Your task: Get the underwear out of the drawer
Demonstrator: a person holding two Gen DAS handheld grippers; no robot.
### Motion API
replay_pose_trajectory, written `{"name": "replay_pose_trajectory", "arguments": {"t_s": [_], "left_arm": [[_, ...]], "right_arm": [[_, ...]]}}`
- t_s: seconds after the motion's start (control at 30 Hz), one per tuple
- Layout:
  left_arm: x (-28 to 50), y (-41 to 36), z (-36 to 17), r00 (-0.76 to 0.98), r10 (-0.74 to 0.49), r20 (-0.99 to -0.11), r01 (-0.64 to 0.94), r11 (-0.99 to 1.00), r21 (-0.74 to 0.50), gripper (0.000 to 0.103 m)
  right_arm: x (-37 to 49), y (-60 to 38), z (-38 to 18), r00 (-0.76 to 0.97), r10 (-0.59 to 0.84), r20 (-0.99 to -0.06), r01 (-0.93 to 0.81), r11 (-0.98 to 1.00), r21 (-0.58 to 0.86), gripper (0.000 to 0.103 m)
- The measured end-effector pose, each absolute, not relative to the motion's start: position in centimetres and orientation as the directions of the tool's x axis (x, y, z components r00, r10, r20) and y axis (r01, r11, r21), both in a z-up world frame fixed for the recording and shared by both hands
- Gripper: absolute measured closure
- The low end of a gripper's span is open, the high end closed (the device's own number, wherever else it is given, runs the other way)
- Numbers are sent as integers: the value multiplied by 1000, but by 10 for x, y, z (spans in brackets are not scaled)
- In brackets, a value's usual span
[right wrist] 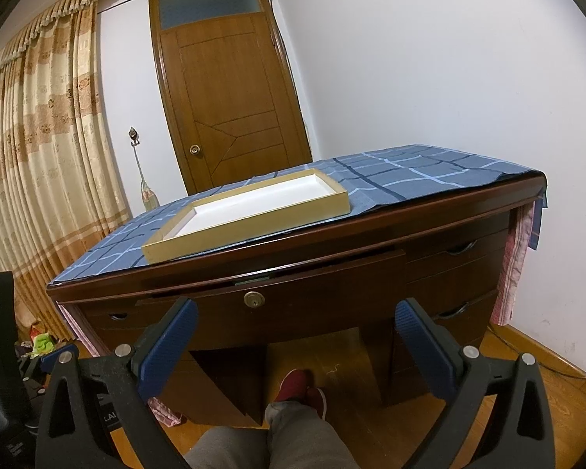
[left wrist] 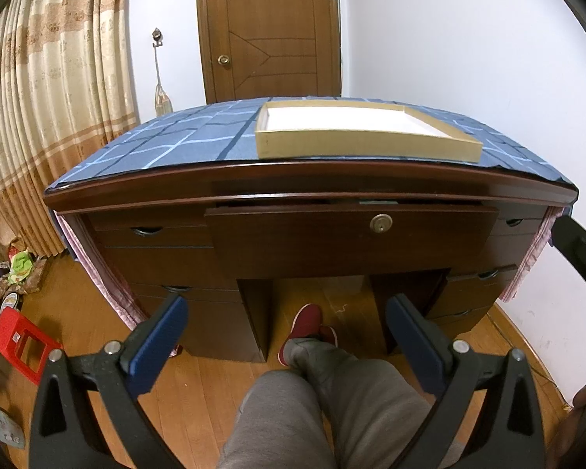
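Cardboard tray (left wrist: 367, 144) apparently bare; drawer (left wrist: 351, 234) ajar, contents hidden.

Both views are evenly and rather dimly lit by soft indoor light with a warm cast; the white wall (right wrist: 429, 78) ahead and to the right of the claws is brightest, without glare; the knee space under the desk (left wrist: 312, 179) just beyond the fingertips falls into deep shadow; fisheye bending bows the desk edge, black vignette fills the corners; focus is mostly sharp, softer at the rims.
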State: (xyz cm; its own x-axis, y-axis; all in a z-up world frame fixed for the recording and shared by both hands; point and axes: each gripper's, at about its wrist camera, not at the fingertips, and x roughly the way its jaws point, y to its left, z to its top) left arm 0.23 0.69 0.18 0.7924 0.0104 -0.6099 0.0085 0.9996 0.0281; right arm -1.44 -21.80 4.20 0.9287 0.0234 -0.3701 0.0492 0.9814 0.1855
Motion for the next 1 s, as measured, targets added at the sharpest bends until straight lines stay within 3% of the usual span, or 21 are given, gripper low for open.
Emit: {"name": "replay_pose_trajectory", "arguments": {"t_s": [0.6,1.0], "left_arm": [[7,6,-1,788,12,-616,6,1000,27,0],[36,3,-24,752,-7,-659,18,1000,11,0]], "right_arm": [[-11,-219,37,922,22,-386,55,981,187,1],[15,-227,16,894,19,-448,73,979,189,1]]}}
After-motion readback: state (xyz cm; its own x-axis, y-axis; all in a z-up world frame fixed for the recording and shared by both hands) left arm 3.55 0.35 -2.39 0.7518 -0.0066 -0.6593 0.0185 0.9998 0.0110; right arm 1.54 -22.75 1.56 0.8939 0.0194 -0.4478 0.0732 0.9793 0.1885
